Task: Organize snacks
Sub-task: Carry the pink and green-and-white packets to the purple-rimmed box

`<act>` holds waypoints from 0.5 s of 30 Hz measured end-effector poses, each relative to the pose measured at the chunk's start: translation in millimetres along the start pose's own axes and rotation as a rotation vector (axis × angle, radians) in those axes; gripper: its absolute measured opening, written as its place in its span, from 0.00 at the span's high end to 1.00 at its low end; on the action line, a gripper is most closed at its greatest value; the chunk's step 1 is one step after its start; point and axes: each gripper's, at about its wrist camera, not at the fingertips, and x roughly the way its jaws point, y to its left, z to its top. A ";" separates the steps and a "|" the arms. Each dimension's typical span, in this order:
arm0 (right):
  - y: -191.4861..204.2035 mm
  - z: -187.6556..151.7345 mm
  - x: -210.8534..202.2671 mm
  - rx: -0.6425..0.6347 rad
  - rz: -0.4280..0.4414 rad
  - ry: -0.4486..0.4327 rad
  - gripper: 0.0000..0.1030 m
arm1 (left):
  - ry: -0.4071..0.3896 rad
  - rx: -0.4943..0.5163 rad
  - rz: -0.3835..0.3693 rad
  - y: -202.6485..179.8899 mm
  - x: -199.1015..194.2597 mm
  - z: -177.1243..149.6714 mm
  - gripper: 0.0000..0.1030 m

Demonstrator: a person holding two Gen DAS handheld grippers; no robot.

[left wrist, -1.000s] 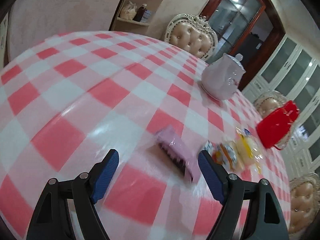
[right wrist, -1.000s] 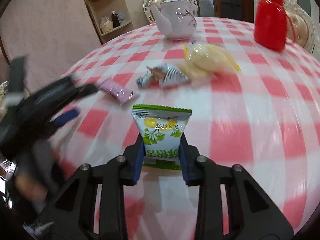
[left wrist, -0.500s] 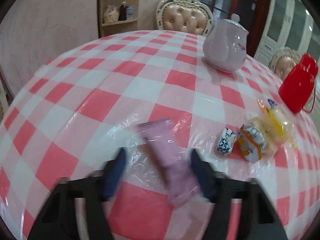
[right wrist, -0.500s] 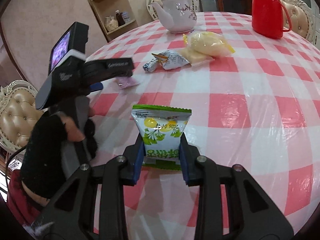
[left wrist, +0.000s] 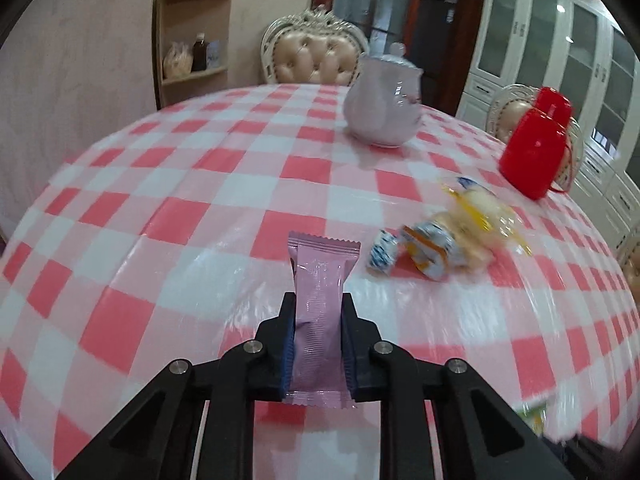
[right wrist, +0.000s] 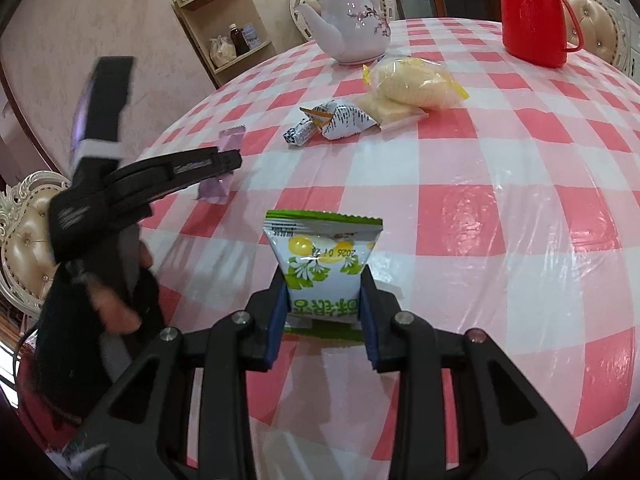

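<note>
My left gripper [left wrist: 318, 320] is shut on a pink snack packet [left wrist: 320, 304], held just above the checked tablecloth; the packet also shows in the right wrist view [right wrist: 230, 138] under the left gripper [right wrist: 236, 160]. My right gripper [right wrist: 324, 304] is shut on a green-and-white snack packet [right wrist: 322, 272], held upright over the near part of the table. A pile of other snacks lies mid-table: a small blue-white candy [left wrist: 382, 254], a white-orange wrapper [left wrist: 430, 250] and yellow bags [right wrist: 412, 80].
A white teapot [left wrist: 384, 108] and a red jug [left wrist: 534, 150] stand at the far side of the round table [left wrist: 160, 208]. Cream chairs [left wrist: 316, 56] ring the table. A corner shelf [left wrist: 192, 40] stands against the back wall.
My left gripper has moved up to the pink packet, shut on it and lifted its end. My right gripper keeps its hold on the green packet.
</note>
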 end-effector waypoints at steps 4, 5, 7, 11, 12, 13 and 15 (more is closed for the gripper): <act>0.4 -0.2 0.0 -0.001 -0.003 -0.003 0.65 | -0.002 0.000 0.000 2.1 -17.6 -18.1 0.80; 0.8 -0.4 -0.1 -0.002 -0.005 -0.004 0.65 | 0.000 -0.003 0.000 3.8 -21.5 -22.8 0.80; 1.0 -0.7 -0.9 -0.003 -0.007 -0.007 0.65 | 0.002 -0.006 0.001 6.8 -29.3 -31.7 0.80; 5.3 -1.9 -4.3 -0.015 -0.012 -0.018 0.65 | -0.008 -0.020 0.004 15.5 -45.1 -46.9 0.80; 8.0 -2.4 -5.3 -0.018 -0.007 -0.019 0.65 | -0.012 -0.027 0.002 18.6 -50.2 -51.0 0.80; 11.7 -3.5 -6.3 -0.023 -0.001 -0.019 0.65 | -0.015 -0.032 0.001 21.1 -53.5 -53.5 0.80; 19.2 -5.1 -8.2 -0.041 0.002 -0.021 0.65 | -0.025 -0.044 -0.002 27.4 -63.5 -61.1 0.80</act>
